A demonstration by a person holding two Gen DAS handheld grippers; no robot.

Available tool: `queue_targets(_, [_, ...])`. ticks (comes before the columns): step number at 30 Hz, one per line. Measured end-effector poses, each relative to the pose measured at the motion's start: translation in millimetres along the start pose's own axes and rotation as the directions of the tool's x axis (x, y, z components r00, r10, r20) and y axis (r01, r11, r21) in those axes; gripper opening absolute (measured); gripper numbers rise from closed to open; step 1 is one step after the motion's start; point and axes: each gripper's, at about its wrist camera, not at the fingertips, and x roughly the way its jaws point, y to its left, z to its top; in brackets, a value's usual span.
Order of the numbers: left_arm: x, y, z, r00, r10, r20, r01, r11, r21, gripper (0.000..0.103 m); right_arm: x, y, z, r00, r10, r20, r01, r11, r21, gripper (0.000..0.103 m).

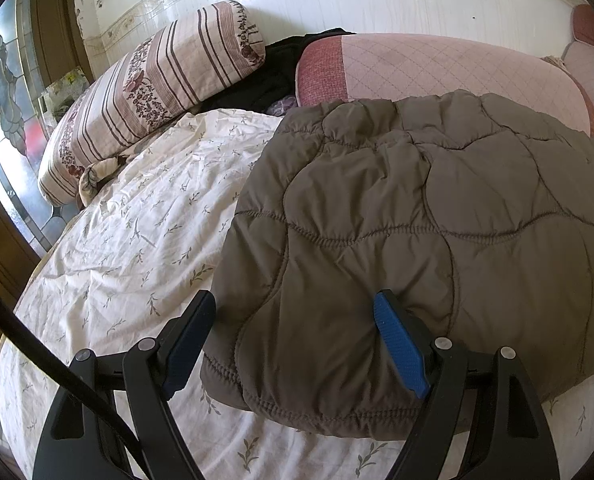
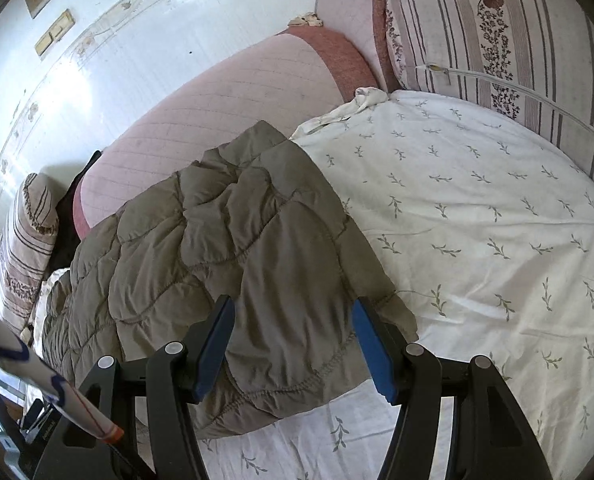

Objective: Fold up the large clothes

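A brown quilted jacket (image 1: 417, 232) lies folded into a thick bundle on the white leaf-print bed sheet (image 1: 137, 240). My left gripper (image 1: 293, 320) is open, its fingers straddling the jacket's near left corner without closing on it. In the right wrist view the same jacket (image 2: 217, 248) lies flat on the sheet (image 2: 477, 220). My right gripper (image 2: 293, 324) is open, its blue-padded fingers (image 2: 371, 344) set either side of the jacket's near right edge.
A pink quilted headboard cushion (image 1: 437, 68) stands behind the jacket. Striped floral pillows (image 1: 149, 92) (image 2: 517, 40) lie at both sides. A dark garment (image 1: 277, 72) sits between pillow and cushion. A white wall (image 2: 97, 60) runs behind.
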Motion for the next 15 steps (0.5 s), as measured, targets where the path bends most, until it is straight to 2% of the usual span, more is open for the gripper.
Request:
queue_targets(8, [0.0,0.0,0.9,1.0,0.003,0.004,-0.003,1.0,0.006,0.081,6.7,-10.9,-0.9,1.0,0.0,-0.027,0.001,0.999,0.044,0.066])
queue_targets(15, [-6.1,-0.2,1.9,1.0,-0.01,0.025,0.01,1.0,0.0,0.081,-1.0,4.5,-2.0,1.0,0.001,0.012,-0.001,1.0,-0.017,0.066])
